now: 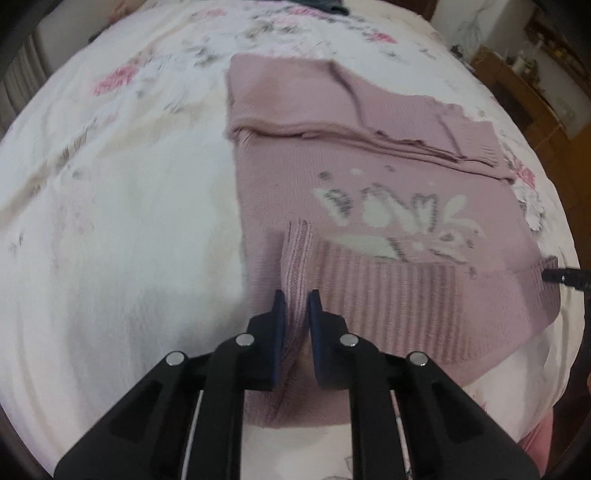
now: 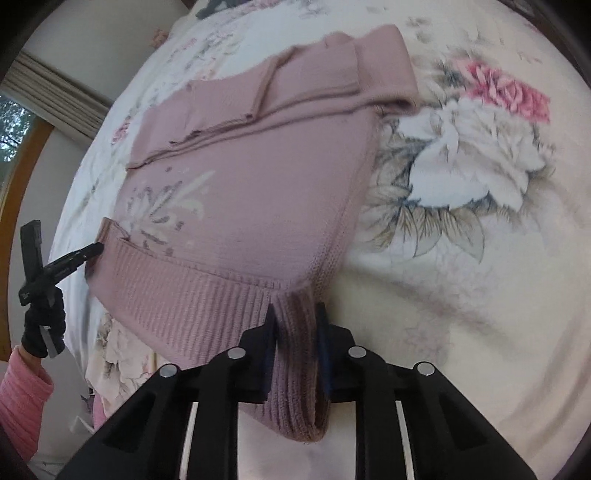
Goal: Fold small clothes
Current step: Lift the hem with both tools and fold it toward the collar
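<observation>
Left wrist view: left gripper [image 1: 296, 295] narrowed to a small gap, pinching a raised fold of the ribbed hem [image 1: 295, 254] at the near left corner of the pink sweater [image 1: 369, 162]. Blue pads [image 1: 280, 314] pressed against the knit on both sides. Sweater spread on the floral bedspread [image 1: 129, 221], reaching from the near edge of the bed toward its middle, white and grey knitted motif [image 1: 391, 218] facing up, sleeves folded across the far part. Tip of the right gripper [image 1: 550, 275] touching the opposite hem corner near the right edge of the bed. Dark cloth [image 1: 325, 5] at the far edge. Some motion blur throughout.

Right wrist view: right gripper [image 2: 295, 310] likewise almost closed, clamping a bunched loop of ribbed hem [image 2: 295, 369] at the near right corner of the sweater [image 2: 258, 166]; knit hanging down between the fingers. Left gripper [image 2: 94, 248] at the other hem corner, held by a black-gloved hand [image 2: 44, 325] with a pink sleeve [image 2: 22, 398] below. Large pink and white flower print [image 2: 480, 147] on the bedspread [image 2: 480, 295] beside the right side of the sweater.
</observation>
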Available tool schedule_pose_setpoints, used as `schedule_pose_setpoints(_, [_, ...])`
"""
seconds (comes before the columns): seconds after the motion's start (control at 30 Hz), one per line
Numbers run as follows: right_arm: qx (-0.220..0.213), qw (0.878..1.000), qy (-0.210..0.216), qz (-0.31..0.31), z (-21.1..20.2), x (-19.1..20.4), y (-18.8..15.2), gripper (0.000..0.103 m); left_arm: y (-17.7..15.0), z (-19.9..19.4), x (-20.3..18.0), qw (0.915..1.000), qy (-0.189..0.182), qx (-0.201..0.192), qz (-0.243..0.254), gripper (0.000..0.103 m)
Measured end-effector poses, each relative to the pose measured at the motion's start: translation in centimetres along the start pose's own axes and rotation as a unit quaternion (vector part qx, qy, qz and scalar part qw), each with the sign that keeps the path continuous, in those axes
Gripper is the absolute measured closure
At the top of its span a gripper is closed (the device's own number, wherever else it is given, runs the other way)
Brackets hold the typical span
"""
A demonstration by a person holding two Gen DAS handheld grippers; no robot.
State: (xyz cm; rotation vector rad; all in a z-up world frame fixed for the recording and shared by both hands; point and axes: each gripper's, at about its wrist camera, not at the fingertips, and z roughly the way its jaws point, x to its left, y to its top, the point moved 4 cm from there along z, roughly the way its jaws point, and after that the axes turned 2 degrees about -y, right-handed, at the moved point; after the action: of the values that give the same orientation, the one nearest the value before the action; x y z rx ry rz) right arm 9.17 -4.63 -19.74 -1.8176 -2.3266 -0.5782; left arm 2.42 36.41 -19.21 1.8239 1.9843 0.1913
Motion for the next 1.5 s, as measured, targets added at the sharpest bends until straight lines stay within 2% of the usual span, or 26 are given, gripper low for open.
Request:
schedule_pose_setpoints(0.03, [-0.004,1.000,0.009,-0.001,-0.5,0.2,0.0,0.089,-0.1,-0.4,-0.4,1.0000,-0.008,-0.003,0.004,0.091])
schedule_pose_setpoints(0.13, [-0.012,0.999,0.031,0.000,-1.6,0.5,-0.2,0.090,-0.6,-0.8,-1.1,0.9994,-0.033,-0.003,0.010,0.091])
schedule_pose_setpoints(0.23, [-0.012,0.999,0.047,0.002,-1.8,0.8,-0.5,0.090,-1.0,0.2,-1.0,0.9997,-0.018,0.010,0.012,0.091])
schedule_pose_setpoints(0.33, [-0.004,0.999,0.034,0.009,-0.8,0.6,-0.5,0.087,-0.9,1.3,-0.4,0.9997,-0.012,0.019,-0.003,0.089])
schedule_pose_setpoints(0.43, [0.011,0.998,0.047,0.025,0.3,-0.1,-0.5,0.084,-0.6,2.1,-0.2,0.9996,-0.012,0.025,-0.004,0.079])
schedule_pose_setpoints(0.53, [0.031,0.998,0.056,0.026,1.6,-0.1,-0.8,0.080,-0.3,2.7,-0.3,0.9996,-0.010,0.028,0.004,0.075])
schedule_pose_setpoints(0.63, [0.044,0.998,0.048,0.016,2.7,0.4,-1.3,0.080,0.0,3.0,-0.5,0.9996,-0.002,0.028,0.007,0.076])
schedule_pose_setpoints(0.67, [0.044,0.998,0.044,0.016,2.9,0.5,-1.4,0.080,0.0,3.0,-0.5,0.9996,0.003,0.029,0.007,0.083])
schedule_pose_setpoints(0.73, [0.041,0.998,0.046,0.023,2.7,0.5,-1.4,0.084,0.1,2.8,-0.4,0.9996,-0.003,0.027,0.005,0.089])
schedule_pose_setpoints(0.77, [0.039,0.998,0.049,0.026,2.5,0.4,-1.4,0.089,0.0,2.6,-0.3,0.9997,-0.002,0.023,0.004,0.092])
schedule_pose_setpoints(0.83, [0.030,0.998,0.053,0.025,1.8,0.5,-1.5,0.090,0.1,1.8,-0.4,1.0000,0.001,0.009,0.003,0.094])
schedule_pose_setpoints(1.03, [0.000,0.997,0.072,0.018,-1.2,1.3,-1.7,0.092,-0.7,-2.3,-0.7,0.9977,-0.033,-0.054,-0.025,0.095])
schedule_pose_setpoints(1.2, [-0.013,0.996,0.083,0.028,-2.6,1.6,-2.4,0.092,-1.9,-4.5,-1.0,0.9955,-0.033,-0.081,-0.036,0.095])
schedule_pose_setpoints(1.37, [-0.028,0.996,0.083,0.030,-4.0,1.8,-1.6,0.092,-0.3,-6.2,-1.1,0.9927,-0.032,-0.109,-0.041,0.095])
schedule_pose_setpoints(1.5, [-0.059,0.994,0.087,0.026,-6.1,2.3,0.7,0.092,2.7,-7.4,-1.4,0.9892,-0.044,-0.134,-0.040,0.095])
